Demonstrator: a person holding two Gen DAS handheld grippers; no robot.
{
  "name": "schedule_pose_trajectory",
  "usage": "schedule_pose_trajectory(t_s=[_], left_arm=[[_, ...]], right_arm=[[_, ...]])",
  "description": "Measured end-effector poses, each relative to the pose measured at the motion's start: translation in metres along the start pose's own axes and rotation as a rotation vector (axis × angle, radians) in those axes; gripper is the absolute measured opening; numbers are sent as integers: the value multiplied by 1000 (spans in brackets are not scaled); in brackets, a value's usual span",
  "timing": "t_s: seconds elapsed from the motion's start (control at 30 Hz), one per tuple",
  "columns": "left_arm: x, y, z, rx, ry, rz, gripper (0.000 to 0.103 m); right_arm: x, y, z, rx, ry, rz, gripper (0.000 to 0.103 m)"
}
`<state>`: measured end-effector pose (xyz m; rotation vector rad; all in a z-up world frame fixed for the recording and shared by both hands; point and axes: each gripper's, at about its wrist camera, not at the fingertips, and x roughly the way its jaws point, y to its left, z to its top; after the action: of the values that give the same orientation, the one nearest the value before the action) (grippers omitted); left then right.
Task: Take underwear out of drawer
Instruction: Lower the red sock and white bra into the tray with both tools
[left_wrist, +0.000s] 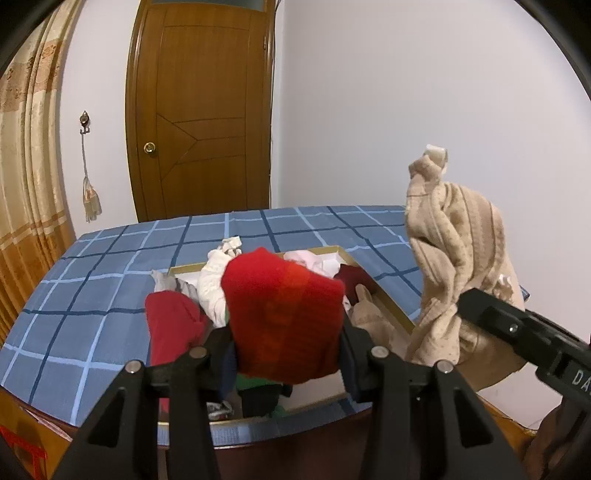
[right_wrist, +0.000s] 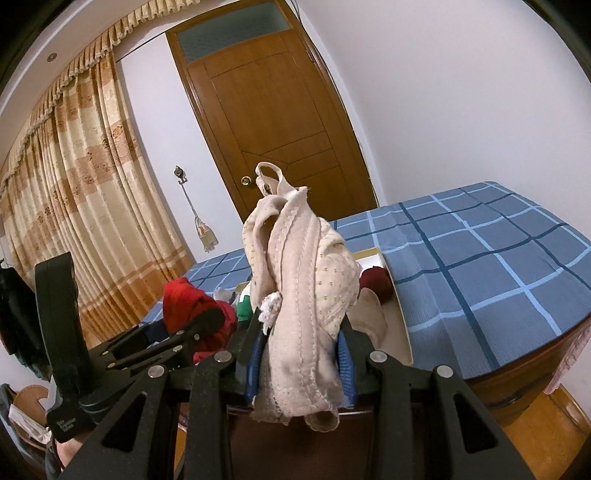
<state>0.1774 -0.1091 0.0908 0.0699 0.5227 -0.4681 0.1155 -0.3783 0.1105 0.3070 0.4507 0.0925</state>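
A wooden door (left_wrist: 201, 110) and beige curtain (right_wrist: 74, 192) stand behind a blue checked bed (left_wrist: 92, 280). On it, an open drawer (left_wrist: 388, 295) holds jumbled clothes. The left gripper (left_wrist: 284, 343) clamps red underwear (left_wrist: 284, 310); the right gripper (right_wrist: 303, 350) clamps a beige bra (right_wrist: 299, 288), both lifted above the drawer

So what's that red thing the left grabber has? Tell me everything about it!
It is a red garment, soft knit-looking cloth, bright red with a slightly orange patch near its top. It is bunched into a rounded lump, pinched between the fingers of the left gripper, with its lower edge hanging below them. It is lifted above the open drawer of mixed clothes by the blue checked bed. In the right wrist view it shows as a red bundle.
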Motion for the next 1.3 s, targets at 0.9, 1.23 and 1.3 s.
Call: schedule_pose_trajectory(t_s=[0.9,1.23,1.3], left_arm=[[24,23,9,-14,12,51,44],[28,40,10,-16,13,95,44],[30,43,10,-16,15,106,44]], right_arm=[[52,-2,4,4,65,-51,37],[70,0,-1,-34,102,-100,37],[75,1,-3,-44,116,-107,37]])
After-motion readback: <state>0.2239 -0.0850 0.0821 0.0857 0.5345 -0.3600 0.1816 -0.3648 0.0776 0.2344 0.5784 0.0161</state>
